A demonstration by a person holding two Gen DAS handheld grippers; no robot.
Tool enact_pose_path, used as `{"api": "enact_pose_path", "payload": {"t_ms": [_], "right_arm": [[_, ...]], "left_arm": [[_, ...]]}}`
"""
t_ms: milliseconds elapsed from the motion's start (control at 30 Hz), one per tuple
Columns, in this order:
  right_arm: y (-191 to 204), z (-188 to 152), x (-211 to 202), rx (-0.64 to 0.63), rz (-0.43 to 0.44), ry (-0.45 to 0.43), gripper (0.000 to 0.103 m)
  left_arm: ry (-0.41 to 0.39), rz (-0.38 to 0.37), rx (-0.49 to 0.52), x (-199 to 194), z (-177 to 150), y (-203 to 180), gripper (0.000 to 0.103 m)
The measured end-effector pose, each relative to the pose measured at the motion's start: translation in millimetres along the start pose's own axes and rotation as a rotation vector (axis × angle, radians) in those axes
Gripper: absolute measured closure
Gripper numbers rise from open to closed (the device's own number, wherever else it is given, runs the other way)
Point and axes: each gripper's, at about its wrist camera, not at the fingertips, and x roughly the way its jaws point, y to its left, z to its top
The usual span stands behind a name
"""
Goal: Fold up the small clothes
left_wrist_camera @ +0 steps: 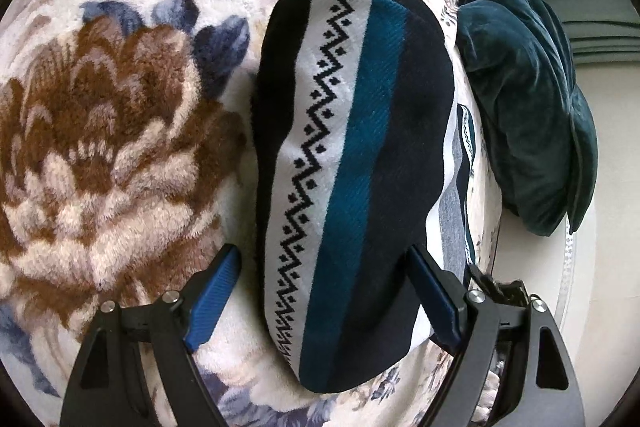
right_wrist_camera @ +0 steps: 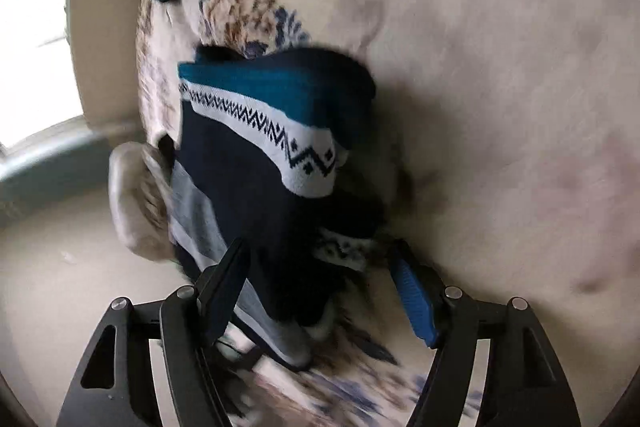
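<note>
While the folded sweater lies on the flowered blanket close to its right edge, both grippers stand over it with their jaws wide and nothing clamped. Its top face shows a dark navy band, a white band with a black zigzag, a teal stripe and more navy, and at its right side a grey and white layer sticks out from under the fold. In the left wrist view, the left gripper straddles the near end of the sweater: one blue pad sits over bare blanket just beside the cloth, the other over the navy part, and whether either touches I cannot tell. In the blurred right wrist view, the right gripper hangs at the sweater from the blanket's edge, with the near end of the cloth between its spread fingers and no pad pressing on it. Past the blanket's right edge a dark teal cushion lies on a pale surface
</note>
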Motion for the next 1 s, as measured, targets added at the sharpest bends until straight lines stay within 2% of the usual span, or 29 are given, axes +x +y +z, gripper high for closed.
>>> {"api": "enact_pose_path", "payload": {"t_ms": [33, 67, 133, 233, 267, 300, 333, 400, 533, 567, 600, 667, 733, 867, 1000], "right_arm": [[-1.8, -0.7, 3.4, 0.008, 0.028, -0.035, 0.043], [-2.3, -0.1, 8.0, 0.016, 0.065, -0.062, 0.083], [0.9, 3.2, 19.6, 0.044, 0.099, -0.072, 0.084], [16.3, 4.3, 19.4, 0.043, 0.341, -0.087, 0.085], [16.5, 4.4, 16.5, 0.029, 0.378, -0.094, 0.085], [14.0, 6.2, 14.0, -0.012, 0.353, -0.099, 0.085], [8.4, 9.5, 14.5, -0.033, 0.286, -0.084, 0.081], [-10.8, 15.5, 12.6, -0.021, 0.115, -0.048, 0.066], [-13.3, 4.6, -4.4, -0.061, 0.172, -0.02, 0.031], [-13.4, 0.8, -4.2, -0.064, 0.195, -0.002, 0.028], [-13.0, -1.1, 5.5, -0.06, 0.223, 0.036, 0.028], [-7.1, 2.6, 29.7, -0.072, 0.218, 0.074, 0.028], [-2.8, 6.9, 44.4, -0.089, 0.238, 0.069, 0.025], [8.7, 15.1, 55.9, -0.095, 0.345, 0.064, 0.024], [20.9, 24.0, 74.0, -0.13, 0.344, 0.089, 0.024]], "left_arm": [[0.0, 0.001, 0.0, -0.2, -0.2, 0.5, 0.019], [0.0, -0.003, -0.001, -0.4, -0.5, 1.2, 0.019], [-0.001, -0.011, -0.002, -1.0, -0.4, 2.9, 0.019], [0.002, -0.041, -0.015, -3.7, 0.4, 10.5, 0.019], [0.001, -0.049, -0.015, -4.0, 0.6, 11.9, 0.019], [0.003, -0.057, -0.016, -4.0, 1.0, 13.6, 0.019], [0.005, -0.065, -0.019, -3.6, 1.1, 15.6, 0.019], [0.006, -0.069, -0.021, -3.1, 1.2, 18.5, 0.019], [-0.001, -0.11, -0.023, -2.0, 2.9, 22.3, 0.019], [-0.005, -0.127, -0.021, -0.3, 4.5, 22.7, 0.019], [-0.008, -0.133, -0.019, 1.8, 6.5, 21.9, 0.019], [-0.017, -0.135, -0.006, 7.6, 13.1, 19.5, 0.019], [-0.025, -0.131, 0.011, 12.3, 17.8, 17.7, 0.019], [-0.042, -0.126, 0.059, 18.3, 26.2, 12.8, 0.019], [-0.051, -0.131, 0.081, 28.0, 35.1, 8.7, 0.019]]}}
